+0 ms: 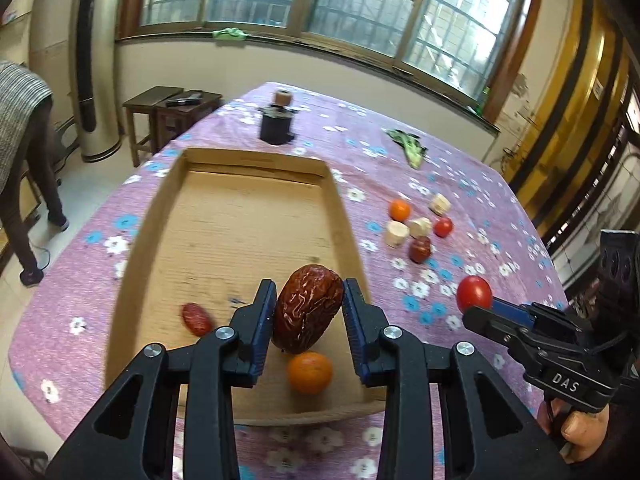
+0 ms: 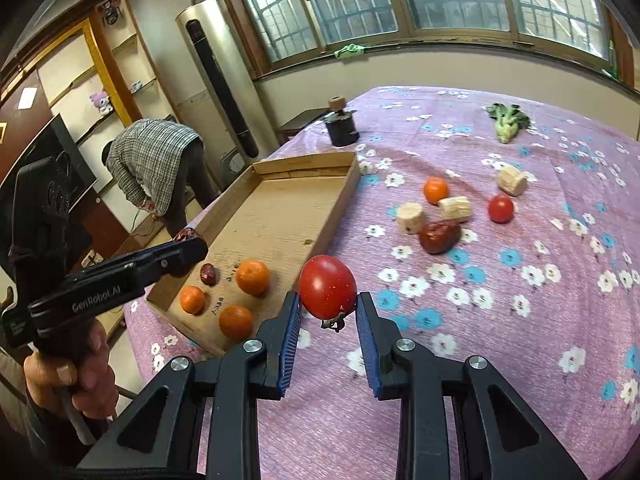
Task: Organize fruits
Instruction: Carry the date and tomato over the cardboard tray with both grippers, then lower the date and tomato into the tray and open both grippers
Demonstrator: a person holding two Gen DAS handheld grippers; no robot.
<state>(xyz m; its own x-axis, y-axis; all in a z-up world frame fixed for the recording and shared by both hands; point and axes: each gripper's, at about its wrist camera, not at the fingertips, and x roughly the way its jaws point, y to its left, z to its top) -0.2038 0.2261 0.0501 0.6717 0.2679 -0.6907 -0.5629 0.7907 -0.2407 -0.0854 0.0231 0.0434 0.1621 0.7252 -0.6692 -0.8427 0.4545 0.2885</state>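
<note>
My left gripper (image 1: 309, 304) is shut on a big wrinkled red date (image 1: 308, 308), held above the near end of the cardboard tray (image 1: 256, 160). Under it in the tray lie a small date (image 1: 197, 319) and an orange (image 1: 310, 367). The right wrist view shows three oranges (image 2: 252, 276) in the tray (image 2: 280, 216) beside that small date (image 2: 208, 274). My right gripper (image 2: 329, 308) is shut on a red tomato (image 2: 327, 292) over the purple cloth, just right of the tray. An orange (image 2: 435, 190), a tomato (image 2: 500, 208) and a date (image 2: 439, 236) lie loose on the cloth.
Three pale cut cylinders (image 2: 410, 217) lie among the loose fruit. A leafy green vegetable (image 2: 507, 122) and a dark jar (image 2: 341, 126) stand farther back on the table. A person (image 2: 156, 168) bends over on the floor left of the table. A low stool (image 1: 160, 116) stands beyond it.
</note>
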